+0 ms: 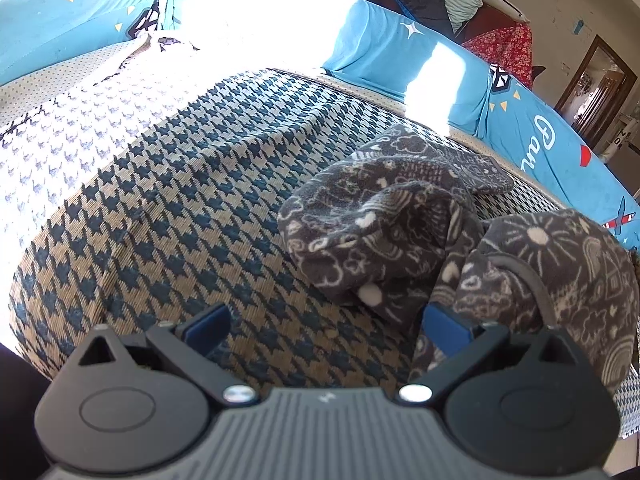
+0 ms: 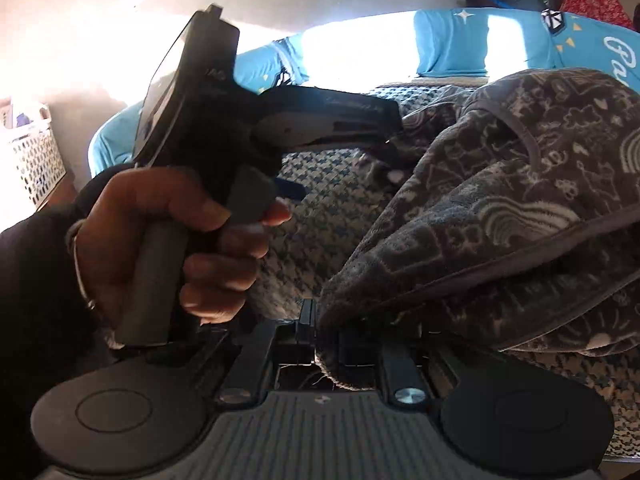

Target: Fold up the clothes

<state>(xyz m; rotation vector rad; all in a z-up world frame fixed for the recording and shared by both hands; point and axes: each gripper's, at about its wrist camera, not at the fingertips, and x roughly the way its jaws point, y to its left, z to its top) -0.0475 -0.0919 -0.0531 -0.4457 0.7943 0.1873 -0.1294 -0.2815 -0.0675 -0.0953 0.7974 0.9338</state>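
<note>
Fleece garment, dark grey w/ pale doodle print, lies bunched on the houndstooth cover of the couch, blue cushions behind it. My read: thick, soft, floppy, light-ish; it'll sag and drag rather than hold shape, but the pile should grip well, not slippery. Nothing fragile. Best hold looks like the bound hem edge, firmer than the loose folds.

Right gripper: clamped on a wad of the fleece, cloth bulging up over the jaws.

Left gripper: spread wide, holding nothing; its right blue pad is touching or just beside a fold, can't tell which. Left hand wraps the handle, seen from the right cam.

I'd take a 2nd hem corner w/ the left.
</note>
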